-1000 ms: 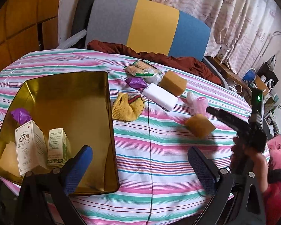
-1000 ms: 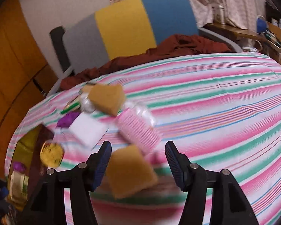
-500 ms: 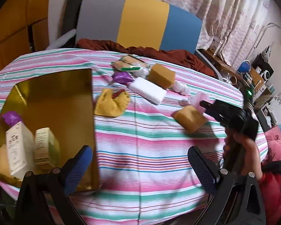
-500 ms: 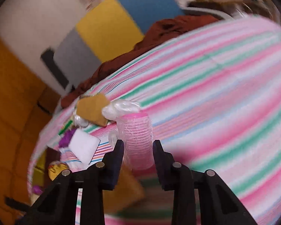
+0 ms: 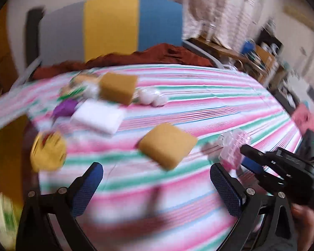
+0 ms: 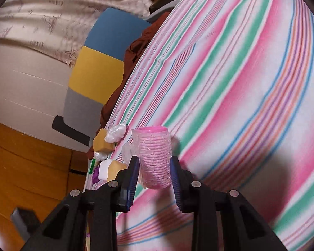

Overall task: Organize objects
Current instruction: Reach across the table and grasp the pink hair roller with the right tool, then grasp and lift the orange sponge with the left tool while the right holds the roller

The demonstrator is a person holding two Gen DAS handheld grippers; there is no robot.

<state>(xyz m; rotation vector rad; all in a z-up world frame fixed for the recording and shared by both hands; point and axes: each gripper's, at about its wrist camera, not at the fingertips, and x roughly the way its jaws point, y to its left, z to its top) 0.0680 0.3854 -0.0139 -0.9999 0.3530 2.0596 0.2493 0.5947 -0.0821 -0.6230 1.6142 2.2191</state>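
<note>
Left wrist view first: our left gripper [image 5: 156,185] hangs empty above the striped worktop [image 5: 198,108], its fingers spread wide and touching nothing. Straight ahead of it and a little to the right lies a tan sponge [image 5: 167,146], flat on the cloth, the nearest loose thing to this gripper; a second tan sponge [image 5: 118,87] and a white block [image 5: 97,119] sit farther ahead and to the left. Off to the right of the fingertips we see our right gripper [image 5: 243,155] with the pink hair roller [image 5: 234,148] at its tip. The picture is blurred, so finer detail escapes us. Right wrist view: the right gripper [image 6: 155,174] is closed onto the pink hair roller [image 6: 155,156], one pad on each side, and the roller's long axis runs forward, away from the gripper. It appears raised off the worktop [image 6: 251,83]. We judge the next move carries it leftward, toward the clutter [image 6: 106,152] ahead-left.
</note>
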